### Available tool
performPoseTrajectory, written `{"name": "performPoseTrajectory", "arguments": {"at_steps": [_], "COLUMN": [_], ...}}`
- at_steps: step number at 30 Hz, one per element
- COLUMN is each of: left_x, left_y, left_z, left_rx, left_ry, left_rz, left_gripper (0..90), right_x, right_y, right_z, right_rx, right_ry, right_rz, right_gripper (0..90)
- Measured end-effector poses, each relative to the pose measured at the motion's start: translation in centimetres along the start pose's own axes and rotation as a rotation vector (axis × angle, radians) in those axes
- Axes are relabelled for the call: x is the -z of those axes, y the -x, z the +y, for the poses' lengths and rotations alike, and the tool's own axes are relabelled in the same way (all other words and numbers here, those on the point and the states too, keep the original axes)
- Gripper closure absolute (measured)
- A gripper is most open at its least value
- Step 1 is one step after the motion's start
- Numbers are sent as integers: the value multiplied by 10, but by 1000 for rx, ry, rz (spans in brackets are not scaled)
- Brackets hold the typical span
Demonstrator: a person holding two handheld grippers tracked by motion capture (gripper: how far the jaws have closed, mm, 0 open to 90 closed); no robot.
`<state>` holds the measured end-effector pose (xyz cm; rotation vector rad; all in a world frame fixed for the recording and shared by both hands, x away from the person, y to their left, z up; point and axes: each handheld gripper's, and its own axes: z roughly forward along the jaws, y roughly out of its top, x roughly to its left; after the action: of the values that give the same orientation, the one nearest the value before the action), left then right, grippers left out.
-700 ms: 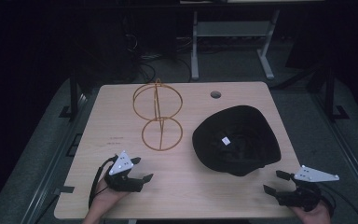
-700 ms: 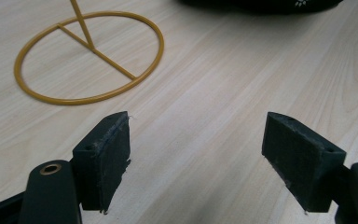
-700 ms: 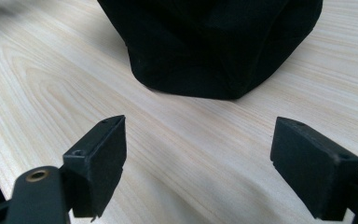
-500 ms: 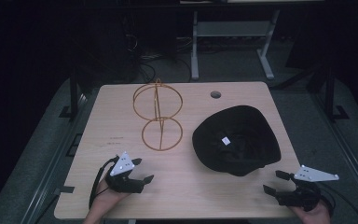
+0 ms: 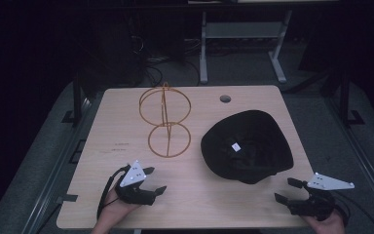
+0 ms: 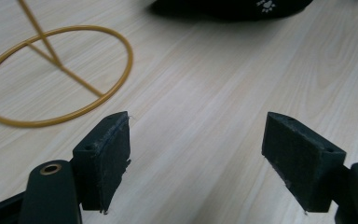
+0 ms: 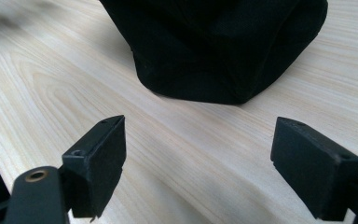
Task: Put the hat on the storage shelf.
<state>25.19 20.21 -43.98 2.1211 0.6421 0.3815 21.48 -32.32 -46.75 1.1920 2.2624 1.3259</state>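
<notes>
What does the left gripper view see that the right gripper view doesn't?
The left gripper view alone has the gold wire stand, its round base ring flat on the wood, and a small white paw print on the hat. The right gripper view alone has the black fabric hat up close. Both share the pale wooden table and two open black jaws holding nothing.

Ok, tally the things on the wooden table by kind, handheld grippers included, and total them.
Black fabric hat: 1
Gold wire stand with ring base: 1
Black two-jaw grippers, left and right, both open and empty: 2
Total: 4
</notes>
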Motion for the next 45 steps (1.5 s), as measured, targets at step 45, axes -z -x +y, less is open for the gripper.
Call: {"name": "performPoseTrajectory", "arguments": {"at_steps": [45], "left_x": [-92], "left_y": [79], "left_z": [132], "left_rx": [-280], "left_ry": [-61], "left_rz": [-256], "left_gripper": [271], "right_x": [3], "right_y": [2], "right_z": [-1], "right_rx": [-4], "right_ry": [13], "right_rz": [10], "right_gripper": [175]}}
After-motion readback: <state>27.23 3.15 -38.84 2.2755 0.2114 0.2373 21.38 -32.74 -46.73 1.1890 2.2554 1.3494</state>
